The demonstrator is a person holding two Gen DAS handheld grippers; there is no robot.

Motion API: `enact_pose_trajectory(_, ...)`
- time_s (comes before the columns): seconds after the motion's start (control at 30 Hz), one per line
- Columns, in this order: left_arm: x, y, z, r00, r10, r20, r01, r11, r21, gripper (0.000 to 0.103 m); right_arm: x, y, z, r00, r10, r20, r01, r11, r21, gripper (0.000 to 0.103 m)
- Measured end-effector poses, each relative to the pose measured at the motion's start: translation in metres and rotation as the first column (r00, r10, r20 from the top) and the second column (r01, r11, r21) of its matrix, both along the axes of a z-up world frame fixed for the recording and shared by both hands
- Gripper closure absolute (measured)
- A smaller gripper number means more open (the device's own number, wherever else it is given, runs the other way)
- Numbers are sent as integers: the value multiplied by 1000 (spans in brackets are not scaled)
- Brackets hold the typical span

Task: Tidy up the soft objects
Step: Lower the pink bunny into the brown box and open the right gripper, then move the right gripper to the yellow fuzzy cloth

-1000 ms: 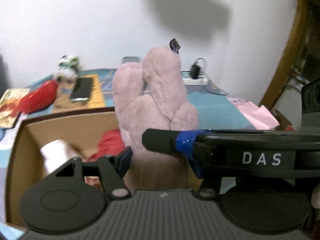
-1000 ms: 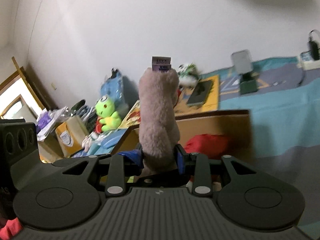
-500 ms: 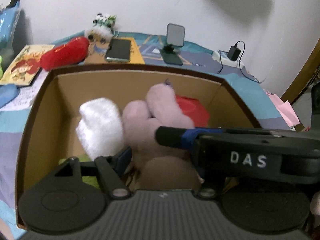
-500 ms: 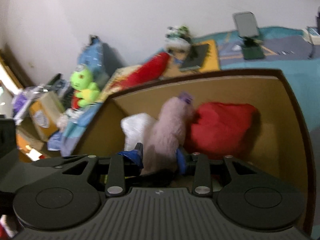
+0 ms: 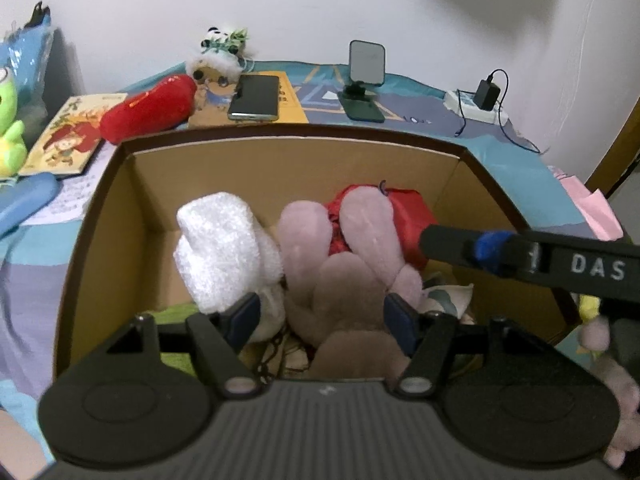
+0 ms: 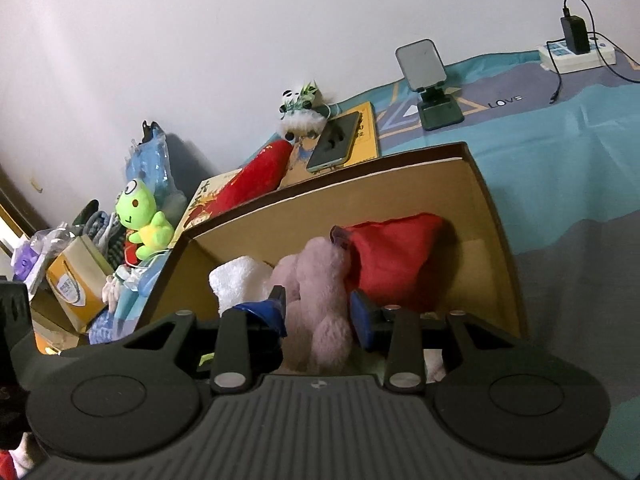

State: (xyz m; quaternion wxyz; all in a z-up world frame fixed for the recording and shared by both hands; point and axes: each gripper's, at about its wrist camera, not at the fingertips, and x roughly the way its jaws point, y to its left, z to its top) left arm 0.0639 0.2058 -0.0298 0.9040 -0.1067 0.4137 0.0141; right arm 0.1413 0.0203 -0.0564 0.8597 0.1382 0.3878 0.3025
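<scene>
A pink plush toy (image 5: 344, 280) lies inside the cardboard box (image 5: 280, 160), its two long limbs resting against a red cloth bag (image 5: 408, 216), with a white plush (image 5: 224, 248) beside it on the left. My left gripper (image 5: 322, 318) is open around the toy's body, and its left pad stands clear of the pink fur. My right gripper (image 6: 318, 310) is open too, with the pink plush toy (image 6: 316, 292) loose between its blue pads. One finger (image 5: 448, 246) of the right gripper crosses the left wrist view from the right.
Behind the box on the blue cloth lie a red plush (image 5: 148, 108), a panda plush (image 5: 220, 56), a phone (image 5: 254, 98) on a yellow book, a phone stand (image 5: 366, 76) and a power strip (image 5: 480, 100). A green frog plush (image 6: 140, 220) and bags crowd the left.
Both grippers came down with the pink plush from above the box into it. Their jaws have widened and the toy now rests on the things in the box.
</scene>
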Motion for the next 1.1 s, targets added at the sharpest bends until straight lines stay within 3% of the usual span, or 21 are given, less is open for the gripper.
enact_pose_trajectory(0.67,-41,-64,40,992,126,20,-128,976,175,29,-40,-42,25,990,118,78,-118,993,-7,83)
enact_pose_trajectory(0.9,-60,-84,36,986,167,-11,-161,966,203,27,-58,-60,26,982,161,102,-159,987,-27,83)
enact_pose_trajectory(1.1,-72,-106,24,982,180,-48,-167,964,205,27,-67,-77,17,983,167,72,-165,986,-41,83)
